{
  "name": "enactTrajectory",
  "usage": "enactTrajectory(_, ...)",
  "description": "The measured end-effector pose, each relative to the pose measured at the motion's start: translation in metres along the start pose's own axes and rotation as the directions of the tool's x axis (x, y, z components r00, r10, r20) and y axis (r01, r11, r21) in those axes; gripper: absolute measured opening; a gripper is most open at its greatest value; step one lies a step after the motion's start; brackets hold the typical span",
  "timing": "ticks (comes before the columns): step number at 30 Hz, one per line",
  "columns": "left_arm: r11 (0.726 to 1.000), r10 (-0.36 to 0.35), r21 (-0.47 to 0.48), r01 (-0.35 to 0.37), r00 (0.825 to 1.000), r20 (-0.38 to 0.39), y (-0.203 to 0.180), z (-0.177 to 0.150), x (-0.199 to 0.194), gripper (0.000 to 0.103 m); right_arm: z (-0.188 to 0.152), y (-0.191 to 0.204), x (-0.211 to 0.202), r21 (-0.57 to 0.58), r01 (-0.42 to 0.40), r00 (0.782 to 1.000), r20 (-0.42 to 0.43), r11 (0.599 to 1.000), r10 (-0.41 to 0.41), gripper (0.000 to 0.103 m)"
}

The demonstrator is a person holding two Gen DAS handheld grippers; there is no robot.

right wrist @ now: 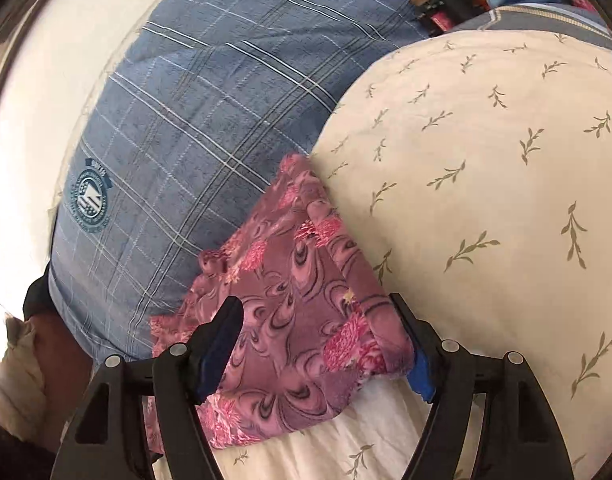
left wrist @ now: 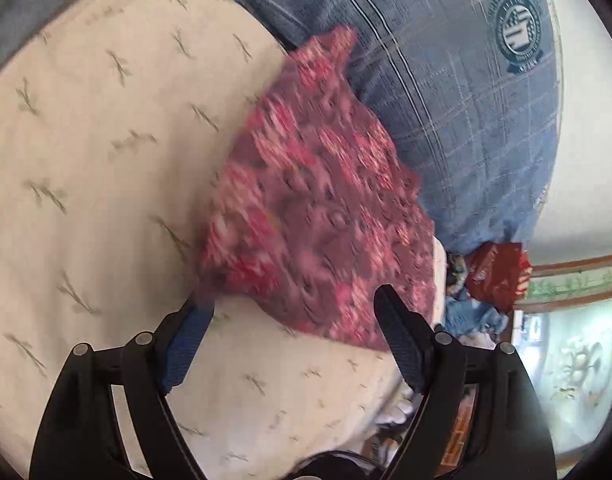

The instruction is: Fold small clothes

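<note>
Black fingers of the left gripper fill the bottom of its own view, spread wide with nothing between them. Just beyond their tips lies the maroon flowered garment, blurred, gathered into a compact wedge on the cream leaf-print sheet. It looks folded at least once already; whether another fold is wanted I cannot tell. Behind it a blue plaid pillow with a round crest butts against the cloth, and past the bed's edge sit a red bag and some crumpled blue fabric.

From the right side, the right gripper also stands wide. The garment lies between its fingers, and its near folded edge comes up against the right-hand one, but the pads do not seem to press on it. Here the layers are sharp: one flap is doubled over the top. The cream sheet is otherwise smooth, the plaid pillow lies alongside, and a pale wall sits beyond.
</note>
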State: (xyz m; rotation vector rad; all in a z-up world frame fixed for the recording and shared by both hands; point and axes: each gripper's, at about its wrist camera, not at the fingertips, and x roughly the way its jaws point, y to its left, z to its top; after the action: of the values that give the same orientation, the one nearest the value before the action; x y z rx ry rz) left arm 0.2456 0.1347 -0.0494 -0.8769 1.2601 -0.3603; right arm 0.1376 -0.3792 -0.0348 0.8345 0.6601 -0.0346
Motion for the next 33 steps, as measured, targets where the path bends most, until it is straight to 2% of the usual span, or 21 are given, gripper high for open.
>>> enactTrajectory(4, 1.000, 0.019, 0.024, -0.018, 0.998, -0.058, -0.010, -0.008, 0.023, 0.082, -0.004, 0.001, -0.001, 0.006, 0.009, 1.000, -0.019, 1.000, -0.008, 0.078)
enactTrajectory(6, 1.000, 0.004, 0.009, -0.003, 0.999, -0.041, -0.007, -0.003, 0.026, 0.082, -0.002, -0.001, 0.001, 0.030, 0.006, 1.000, -0.018, 1.000, -0.005, 0.078)
enactTrajectory(7, 1.000, -0.012, -0.015, 0.012, 1.000, -0.005, -0.004, 0.001, 0.022, 0.082, -0.001, -0.001, 0.002, 0.037, 0.023, 1.000, -0.017, 0.999, -0.022, 0.075)
enactTrajectory(8, 0.999, -0.016, -0.030, 0.017, 0.999, 0.035, -0.001, 0.005, 0.018, 0.081, -0.002, -0.002, 0.004, 0.042, 0.037, 0.999, -0.017, 0.998, -0.037, 0.055)
enactTrajectory(10, 0.999, 0.024, -0.034, -0.020, 0.992, 0.123, 0.004, 0.013, 0.010, 0.045, -0.001, -0.007, 0.016, 0.070, 0.024, 0.996, -0.086, 0.997, -0.018, 0.010)
enactTrajectory(11, 0.999, 0.045, -0.019, -0.043, 0.989, 0.140, 0.004, 0.016, 0.009, 0.006, 0.001, -0.009, 0.017, 0.085, 0.006, 0.996, -0.094, 0.996, 0.002, 0.010)
enactTrajectory(14, 0.999, 0.021, -0.031, -0.015, 0.983, 0.183, 0.004, 0.014, 0.001, 0.006, 0.021, 0.012, -0.006, 0.006, -0.091, 0.996, -0.013, 0.996, 0.091, 0.009)
enactTrajectory(17, 0.996, 0.091, 0.004, -0.094, 0.973, 0.214, -0.010, 0.006, -0.004, 0.006, 0.038, 0.035, -0.029, -0.081, -0.128, 0.991, 0.018, 0.988, 0.130, 0.009)
enactTrajectory(19, 0.990, 0.139, -0.045, -0.134, 0.976, 0.166, -0.004, 0.006, 0.007, 0.006, 0.039, 0.034, -0.029, -0.104, -0.092, 0.996, 0.008, 0.990, 0.094, 0.009)
enactTrajectory(21, 0.984, 0.164, -0.083, -0.155, 0.980, 0.117, 0.008, 0.008, 0.020, 0.010, 0.029, 0.011, -0.011, -0.066, 0.009, 0.999, -0.051, 0.998, -0.013, 0.009)
enactTrajectory(22, 0.985, 0.147, -0.102, -0.137, 0.983, 0.107, 0.014, 0.009, 0.024, 0.010, 0.020, -0.005, 0.003, -0.051, 0.098, 0.989, -0.106, 0.994, -0.103, 0.010)
enactTrajectory(23, 0.987, 0.132, -0.109, -0.121, 0.986, 0.104, 0.015, 0.009, 0.022, 0.010, 0.010, -0.018, 0.013, -0.035, 0.119, 0.979, -0.161, 0.992, -0.123, 0.012)
enactTrajectory(24, 0.988, 0.129, -0.102, -0.119, 0.987, 0.098, 0.013, 0.010, 0.019, 0.012, 0.006, -0.025, 0.006, -0.009, 0.065, 0.992, -0.107, 0.998, -0.066, 0.011)
enactTrajectory(25, 0.988, 0.132, -0.098, -0.121, 0.986, 0.107, 0.012, 0.010, 0.015, 0.012, 0.005, -0.027, -0.001, 0.016, 0.055, 0.994, -0.091, 0.998, -0.054, 0.014)
enactTrajectory(27, 0.989, 0.132, -0.081, -0.120, 0.978, 0.161, 0.010, 0.008, 0.002, 0.012, 0.007, -0.026, -0.015, 0.049, 0.106, 0.992, -0.080, 0.993, -0.102, 0.020)
enactTrajectory(28, 0.991, 0.128, -0.065, -0.117, 0.974, 0.189, 0.006, 0.007, -0.005, 0.013, 0.010, -0.020, -0.024, 0.027, 0.162, 0.986, -0.045, 0.987, -0.160, 0.022)
enactTrajectory(29, 0.993, 0.118, -0.051, -0.110, 0.971, 0.208, 0.003, 0.007, -0.011, 0.018, 0.014, -0.011, -0.034, -0.001, 0.210, 0.978, 0.003, 0.978, -0.210, 0.022)
enactTrajectory(30, 0.994, 0.110, -0.033, -0.105, 0.967, 0.231, -0.002, 0.006, -0.017, 0.028, 0.018, 0.001, -0.045, -0.032, 0.209, 0.977, 0.057, 0.977, -0.207, 0.023)
enactTrajectory(31, 0.993, 0.117, -0.019, -0.116, 0.959, 0.257, -0.004, 0.007, -0.022, 0.035, 0.020, 0.013, -0.051, -0.058, 0.180, 0.981, 0.090, 0.982, -0.174, 0.023)
enactTrajectory(32, 0.991, 0.128, -0.011, -0.130, 0.951, 0.280, -0.004, 0.009, -0.025, 0.050, 0.022, 0.032, -0.053, -0.104, 0.139, 0.986, 0.104, 0.985, -0.128, 0.023)
enactTrajectory(33, 0.989, 0.144, -0.007, -0.149, 0.943, 0.299, -0.004, 0.011, -0.026, 0.058, 0.022, 0.049, -0.049, -0.149, 0.114, 0.990, 0.097, 0.982, -0.100, 0.024)
